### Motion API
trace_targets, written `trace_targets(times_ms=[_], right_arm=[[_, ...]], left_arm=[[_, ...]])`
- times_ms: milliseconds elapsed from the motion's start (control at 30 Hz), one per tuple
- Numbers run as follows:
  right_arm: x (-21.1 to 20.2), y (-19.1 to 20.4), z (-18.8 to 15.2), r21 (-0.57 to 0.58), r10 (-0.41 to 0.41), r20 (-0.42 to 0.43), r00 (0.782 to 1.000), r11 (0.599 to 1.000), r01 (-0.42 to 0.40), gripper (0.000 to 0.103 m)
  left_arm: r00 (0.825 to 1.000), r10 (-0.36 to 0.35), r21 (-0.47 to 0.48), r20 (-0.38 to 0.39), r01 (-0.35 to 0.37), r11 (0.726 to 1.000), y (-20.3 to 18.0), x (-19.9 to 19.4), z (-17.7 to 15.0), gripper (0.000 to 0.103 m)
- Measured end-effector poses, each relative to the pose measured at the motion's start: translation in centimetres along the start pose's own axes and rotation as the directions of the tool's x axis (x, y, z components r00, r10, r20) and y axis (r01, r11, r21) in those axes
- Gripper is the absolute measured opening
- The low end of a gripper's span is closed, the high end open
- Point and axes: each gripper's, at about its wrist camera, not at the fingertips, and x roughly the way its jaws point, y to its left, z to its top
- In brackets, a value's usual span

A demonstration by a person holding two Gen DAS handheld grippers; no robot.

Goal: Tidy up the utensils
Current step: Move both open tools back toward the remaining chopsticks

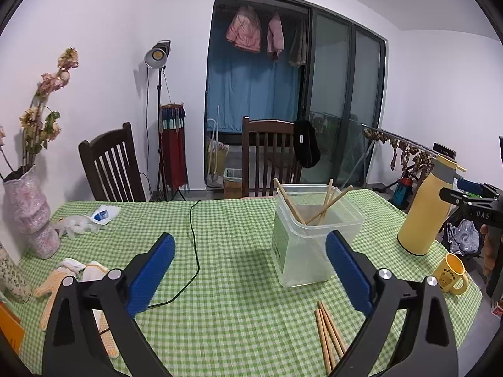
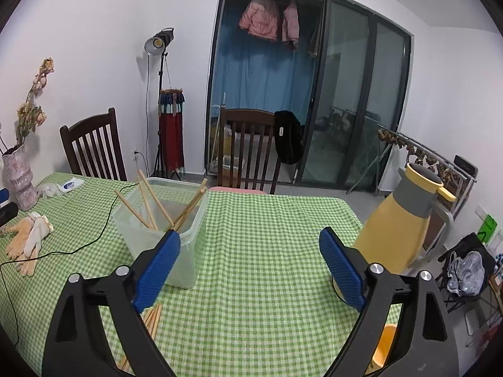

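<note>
While chopsticks [image 1: 330, 333] lie below our right finger, our left gripper [image 1: 250, 270] and right gripper [image 2: 250, 267] gape empty before the container [image 1: 314, 235].

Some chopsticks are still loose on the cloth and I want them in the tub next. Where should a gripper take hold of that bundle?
Probably near the far ends of the loose chopsticks, coming down from above with the fingers straddling the bundle. They lie flat and side by side on the tablecloth, and their near ends are hidden.

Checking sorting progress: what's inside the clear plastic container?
Several wooden chopsticks lean inside the clear container, tips above its rim. Their lower ends blur behind the cloudy wall, partly covered by the right gripper.
</note>
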Motion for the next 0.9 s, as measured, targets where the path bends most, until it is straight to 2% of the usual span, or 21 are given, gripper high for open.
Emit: trace_targets(times_ms=[233,467,567,900], right_arm=[[-2.8,-0.3,-2.9,0.018,0.036,0.056,0.998,0.999,-0.037,0.087],[-5.9,0.2,-6.8,0.002,0.031,0.102,0.994,1.000,-0.031,0.087],[-7.0,0.6,-8.4,0.006,0.036,0.124,0.992,0.999,-0.037,0.087],[-10.0,2.8,-14.0,-0.001,0.044,0.162,0.986,0.999,-0.045,0.087]], left_arm=[[0.999,0.026,0.027,0.042,-0.027,0.999,-1.2,-3.6,-2.1,0.094],[0.995,0.046,0.009,0.089,-0.047,0.999,-2.5,-6.8,-5.2,0.094],[0.995,0.060,0.011,0.075,-0.061,0.998,-3.1,-8.1,-7.4,0.094],[0.984,0.130,0.010,0.126,-0.132,0.991,-4.8,-11.8,-14.2,0.094]])
